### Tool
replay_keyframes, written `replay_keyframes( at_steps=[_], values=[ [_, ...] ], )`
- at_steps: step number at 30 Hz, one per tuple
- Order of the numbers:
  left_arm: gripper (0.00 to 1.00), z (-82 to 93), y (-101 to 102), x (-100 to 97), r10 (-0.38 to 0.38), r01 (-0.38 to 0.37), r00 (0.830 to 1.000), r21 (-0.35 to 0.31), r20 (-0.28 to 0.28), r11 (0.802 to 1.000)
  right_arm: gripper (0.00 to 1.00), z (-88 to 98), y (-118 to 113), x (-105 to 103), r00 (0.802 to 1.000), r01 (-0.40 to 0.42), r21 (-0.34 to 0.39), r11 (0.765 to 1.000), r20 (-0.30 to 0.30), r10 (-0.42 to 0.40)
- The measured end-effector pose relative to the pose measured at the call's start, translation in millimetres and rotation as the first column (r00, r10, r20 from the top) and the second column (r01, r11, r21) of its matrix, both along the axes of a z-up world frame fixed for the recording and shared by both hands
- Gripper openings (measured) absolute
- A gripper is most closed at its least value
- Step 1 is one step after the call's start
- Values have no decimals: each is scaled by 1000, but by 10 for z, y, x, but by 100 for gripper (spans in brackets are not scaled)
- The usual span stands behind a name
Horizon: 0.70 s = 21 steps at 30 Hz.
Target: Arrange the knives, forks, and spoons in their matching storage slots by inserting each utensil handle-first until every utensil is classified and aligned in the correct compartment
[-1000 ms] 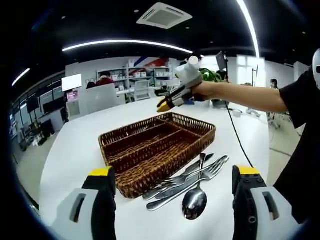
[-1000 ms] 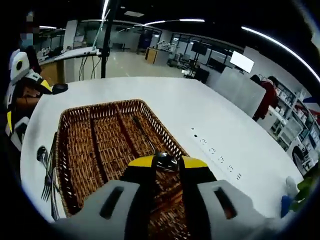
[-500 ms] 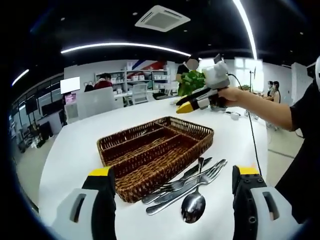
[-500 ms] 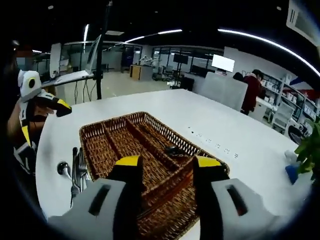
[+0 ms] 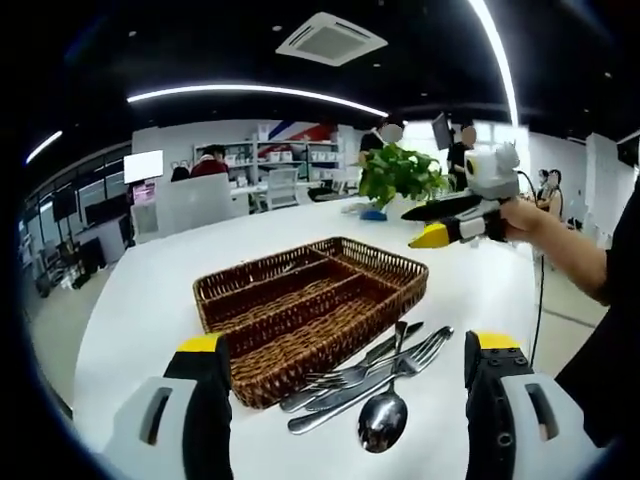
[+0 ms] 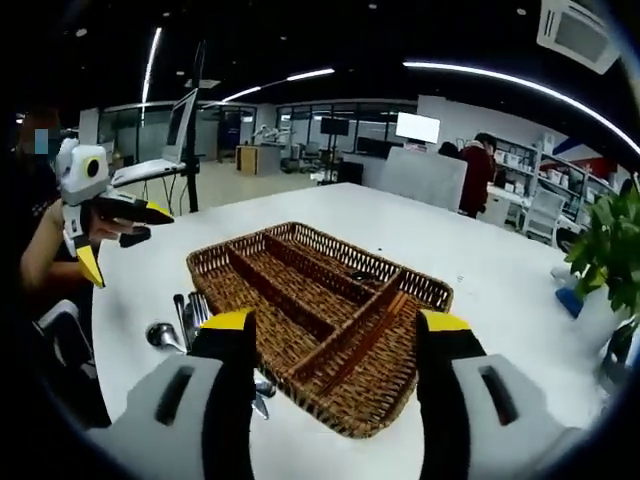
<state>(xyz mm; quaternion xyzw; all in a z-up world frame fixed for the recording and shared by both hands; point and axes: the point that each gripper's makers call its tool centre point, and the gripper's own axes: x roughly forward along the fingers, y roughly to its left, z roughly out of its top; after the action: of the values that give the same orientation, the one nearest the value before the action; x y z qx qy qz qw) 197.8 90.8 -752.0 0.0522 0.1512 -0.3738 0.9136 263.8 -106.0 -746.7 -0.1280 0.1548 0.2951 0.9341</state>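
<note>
A brown wicker basket (image 5: 268, 360) with three long compartments sits mid-table. Against its near side lies a pile of cutlery (image 5: 365, 372): forks, a knife and a spoon (image 5: 384, 420). My left gripper (image 5: 347, 343) stands open just short of that pile, holding nothing. My right gripper (image 5: 420, 226), held in a hand, hangs open above the table to the right of the basket. From the other side, the right gripper (image 6: 335, 325) is open and bare before the basket (image 6: 360, 400). A dark utensil (image 6: 362, 277) lies in the far compartment. The left gripper (image 6: 120, 240) shows open at left, beyond the cutlery (image 6: 185, 318).
The white table (image 5: 150, 300) has bare room to the left of the basket. A potted plant (image 5: 400, 175) stands at its far end, also seen as a plant (image 6: 610, 240) at right. People and office desks lie beyond.
My right gripper has opened and left the utensil it held in the basket, then drawn back and away from the basket. The left gripper has hardly moved.
</note>
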Motion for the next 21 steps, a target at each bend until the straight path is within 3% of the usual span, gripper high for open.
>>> replay_keyframes(
  at_steps=[11, 21],
  values=[
    [99, -8, -27, -97, -1, 2, 1000, -18, 9, 1000, 84, -138, -85, -392, 999, 30, 12, 999, -30, -30],
    [99, -43, 110, -135, 31, -31, 1000, -17, 1, 999, 89, -244, -103, -612, 998, 25, 1, 1000, -62, -25]
  ],
)
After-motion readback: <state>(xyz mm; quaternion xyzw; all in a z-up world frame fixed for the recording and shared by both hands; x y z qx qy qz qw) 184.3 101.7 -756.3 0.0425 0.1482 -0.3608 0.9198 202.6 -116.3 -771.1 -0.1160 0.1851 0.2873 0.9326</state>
